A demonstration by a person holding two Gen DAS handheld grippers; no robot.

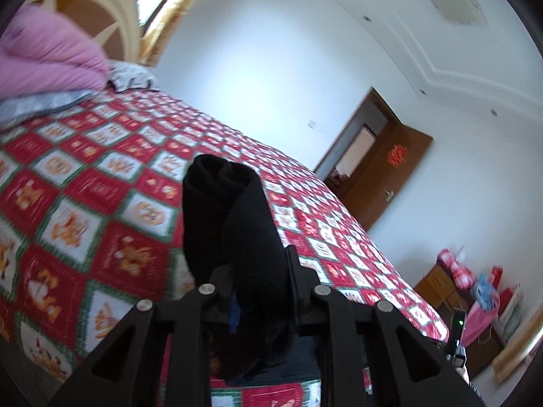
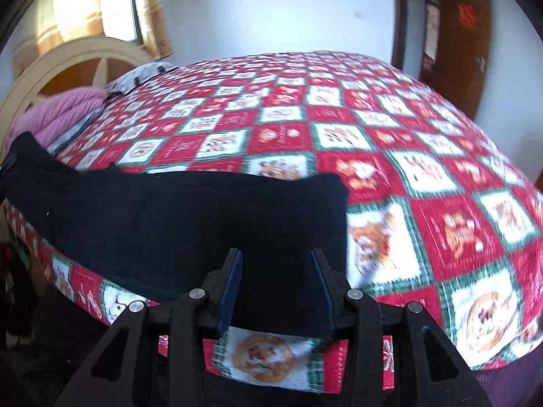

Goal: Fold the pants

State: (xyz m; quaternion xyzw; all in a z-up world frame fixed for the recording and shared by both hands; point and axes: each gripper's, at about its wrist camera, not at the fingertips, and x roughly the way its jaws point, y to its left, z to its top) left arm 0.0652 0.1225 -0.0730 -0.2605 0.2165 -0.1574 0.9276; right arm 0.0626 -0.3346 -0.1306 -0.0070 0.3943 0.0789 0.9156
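Left wrist view: at far left a bunched pink quilt (image 1: 51, 57) lies at the head of the bed, against a cream arched wooden headboard (image 1: 112, 10), with a grey patterned pillow (image 1: 130, 76) just beside it. The red, white and green patchwork bedspread (image 1: 101, 183) fills the middle ground. At centre, the black fabric pants (image 1: 234, 224) rise in a bunched column from between the fingers of the left gripper (image 1: 258, 281), whose jaws are pinched on the cloth; the fabric spills below the fingers as well. To the right stand a brown wooden door (image 1: 387, 173) bearing a red paper ornament (image 1: 397, 155), and, lower, a wooden dresser (image 1: 437, 288) piled with red, blue and pink items.

Right wrist view: at far left the headboard (image 2: 68, 68) and pink quilt (image 2: 54, 115) appear again, with the grey pillow (image 2: 142, 74) beside them. The pants (image 2: 169, 220) stretch as a broad black band from the left edge, where they are lifted, across the near edge of the bedspread (image 2: 407, 169) to the centre. The right gripper (image 2: 276, 288) stands with its blue-padded fingers (image 2: 230, 285) spread apart, the black cloth lying between them; whether the pads touch the fabric cannot be told. At upper right is the brown door (image 2: 465, 40).
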